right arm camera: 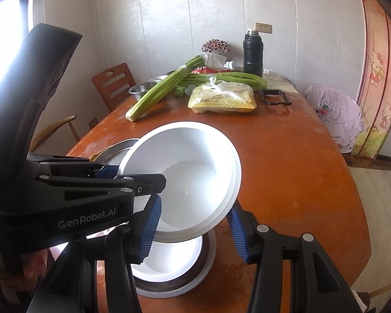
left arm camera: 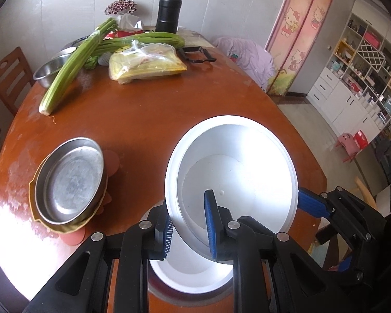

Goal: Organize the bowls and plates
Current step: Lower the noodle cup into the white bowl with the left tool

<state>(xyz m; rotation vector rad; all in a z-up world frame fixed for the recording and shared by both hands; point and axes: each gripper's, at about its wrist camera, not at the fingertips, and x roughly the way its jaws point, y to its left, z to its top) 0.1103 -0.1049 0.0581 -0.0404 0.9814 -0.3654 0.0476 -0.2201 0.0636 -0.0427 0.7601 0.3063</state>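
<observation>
A white bowl (left arm camera: 237, 167) is tilted above a second white bowl (left arm camera: 190, 274) that sits in a brown-rimmed one on the table. My left gripper (left arm camera: 189, 228) is shut on the tilted bowl's near rim. In the right wrist view the same bowl (right arm camera: 193, 172) hangs over the stacked bowls (right arm camera: 169, 266). My right gripper (right arm camera: 194, 230) is open, its blue fingers on either side of the bowl's lower edge; whether they touch it I cannot tell. A metal plate (left arm camera: 70, 180) rests on a yellow plate at the left.
At the table's far end lie celery stalks (left arm camera: 73, 60), a bagged food package (left arm camera: 146, 65), a steel basin (left arm camera: 48, 71), a black flask (left arm camera: 168, 10) and a black clip frame (left arm camera: 196, 54). A wooden chair (left arm camera: 9, 78) stands at the left. The round wooden table (left arm camera: 153, 120) edge curves at the right.
</observation>
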